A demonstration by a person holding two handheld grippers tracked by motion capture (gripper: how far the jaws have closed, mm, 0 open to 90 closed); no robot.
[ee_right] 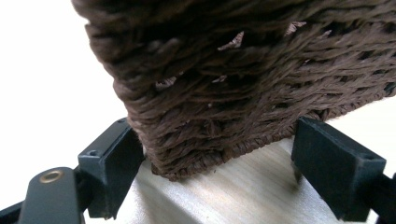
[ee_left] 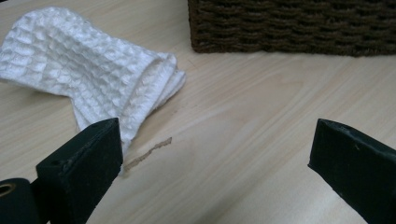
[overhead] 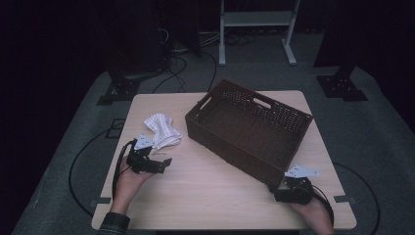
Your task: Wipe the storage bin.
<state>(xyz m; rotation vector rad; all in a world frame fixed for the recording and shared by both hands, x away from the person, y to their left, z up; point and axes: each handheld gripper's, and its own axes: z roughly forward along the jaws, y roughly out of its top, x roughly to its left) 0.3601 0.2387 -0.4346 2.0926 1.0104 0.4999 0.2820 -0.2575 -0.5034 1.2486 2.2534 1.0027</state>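
Right tongs (ee_right: 217, 158) straddle basket (overhead: 247, 127) corner, pads seemingly not pressing; left tongs (ee_left: 215, 163) released beside cloth (ee_left: 88, 77); basket may skid over table (overhead: 205, 191)

This looks like a lab or recording studio rather than a home; a small light wooden table (overhead: 230, 205) stands alone at the centre of the frame on grey carpet (overhead: 381, 142), lit from above while the surroundings fall into darkness; black curtains or dark walls close off the upper left and upper right; black cables (overhead: 183, 68) trail across the floor at upper centre and loop round the table's lower left; flat black stand bases (overhead: 341, 87) sit at the upper right and left; the white legs of a metal frame (overhead: 257, 29) rise at top centre.
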